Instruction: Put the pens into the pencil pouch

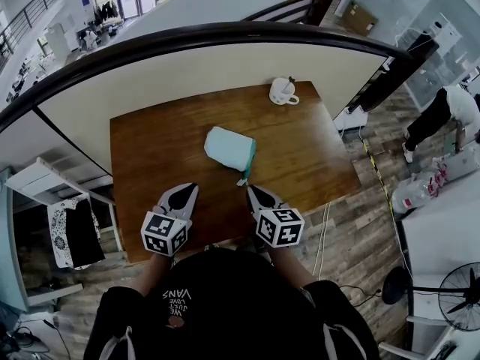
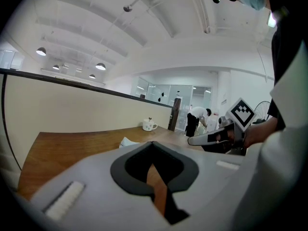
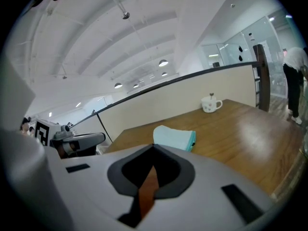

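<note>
A pale mint pencil pouch [image 1: 229, 148] with a teal zipper edge lies flat near the middle of the brown wooden table [image 1: 157, 148]. It also shows in the right gripper view as the pouch [image 3: 173, 137], and in the left gripper view a corner of the pouch [image 2: 129, 141] peeks over the jaws. My left gripper [image 1: 189, 190] and right gripper [image 1: 251, 190] hover side by side over the table's near edge, short of the pouch. Both are shut with nothing between the jaws. No pen shows in any view.
A white mug [image 1: 283, 91] stands at the table's far right corner, against a cream partition with a dark rail [image 1: 225, 32]. A person [image 1: 442, 115] bends over on the floor to the right. A fan [image 1: 461, 295] stands at the lower right.
</note>
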Available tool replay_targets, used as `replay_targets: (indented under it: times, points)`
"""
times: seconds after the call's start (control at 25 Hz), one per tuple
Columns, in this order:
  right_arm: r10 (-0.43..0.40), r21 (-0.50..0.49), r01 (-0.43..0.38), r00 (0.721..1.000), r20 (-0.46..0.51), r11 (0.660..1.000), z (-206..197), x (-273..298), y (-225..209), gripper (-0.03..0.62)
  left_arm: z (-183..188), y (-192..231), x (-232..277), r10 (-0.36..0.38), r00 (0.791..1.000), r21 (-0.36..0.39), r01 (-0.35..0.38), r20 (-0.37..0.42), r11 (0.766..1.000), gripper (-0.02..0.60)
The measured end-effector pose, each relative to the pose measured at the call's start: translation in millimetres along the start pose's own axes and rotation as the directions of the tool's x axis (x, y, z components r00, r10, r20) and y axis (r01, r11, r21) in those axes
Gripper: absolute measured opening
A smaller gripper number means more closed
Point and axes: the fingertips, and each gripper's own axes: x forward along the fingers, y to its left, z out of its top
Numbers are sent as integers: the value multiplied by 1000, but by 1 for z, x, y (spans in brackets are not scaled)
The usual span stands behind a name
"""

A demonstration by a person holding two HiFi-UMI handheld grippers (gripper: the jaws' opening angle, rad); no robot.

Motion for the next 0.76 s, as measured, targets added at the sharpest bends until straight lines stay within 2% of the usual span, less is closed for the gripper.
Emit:
replay_targets:
  times: [0.76]
  points:
    - [-27, -8, 26, 1000, -7, 1000, -10, -3, -8, 12, -18, -7, 7, -30, 999, -35, 29, -14, 999, 11]
